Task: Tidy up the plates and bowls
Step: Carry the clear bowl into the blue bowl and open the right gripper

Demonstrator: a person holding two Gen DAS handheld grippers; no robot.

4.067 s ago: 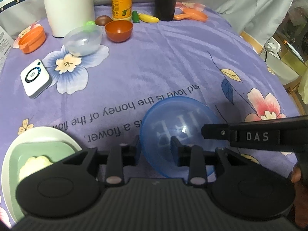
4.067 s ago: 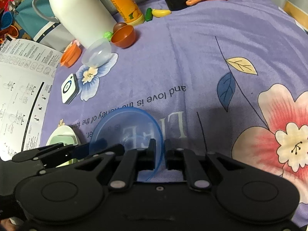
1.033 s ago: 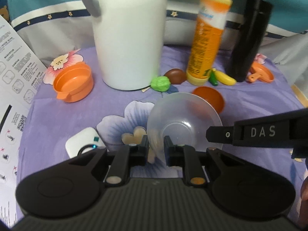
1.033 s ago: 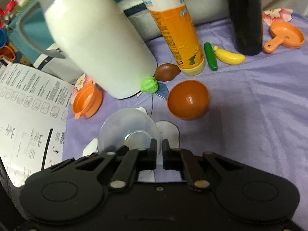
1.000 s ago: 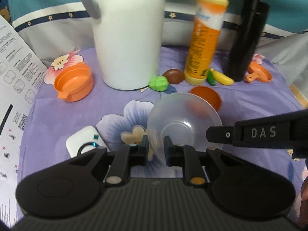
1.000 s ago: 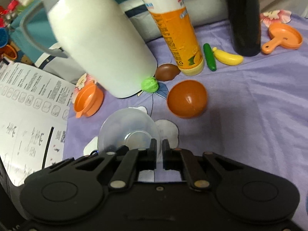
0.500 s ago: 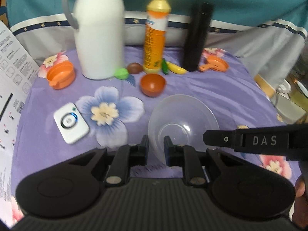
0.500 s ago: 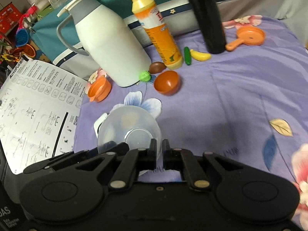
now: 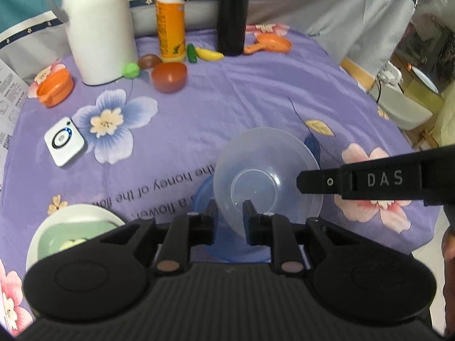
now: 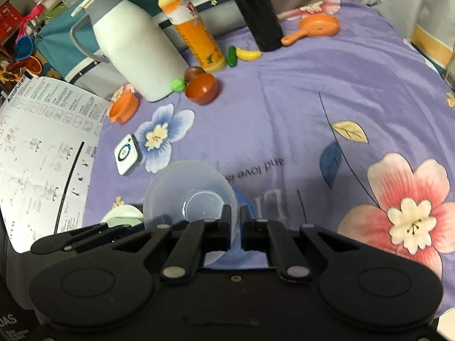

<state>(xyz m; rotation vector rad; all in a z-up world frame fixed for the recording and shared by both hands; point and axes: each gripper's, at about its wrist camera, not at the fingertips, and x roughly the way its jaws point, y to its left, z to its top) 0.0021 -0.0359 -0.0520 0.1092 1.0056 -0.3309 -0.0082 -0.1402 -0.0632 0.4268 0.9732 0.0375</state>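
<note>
My left gripper and my right gripper are each shut on the rim of the clear plastic bowl, held between them; it also shows in the right wrist view. The bowl hangs just above the blue bowl, whose edge peeks out beneath it on the purple cloth and also shows in the right wrist view. A brown-orange bowl sits far back by the white jug. A white plate holding a green dish lies at the near left.
A white jug, an orange bottle and a black flask stand along the back edge. An orange cup, orange toy pan, small toy foods and a white square device lie around. A paper sheet hangs at the left.
Both grippers have carried the clear bowl back from beside the jug toward the near side, and it is now over the blue bowl.
</note>
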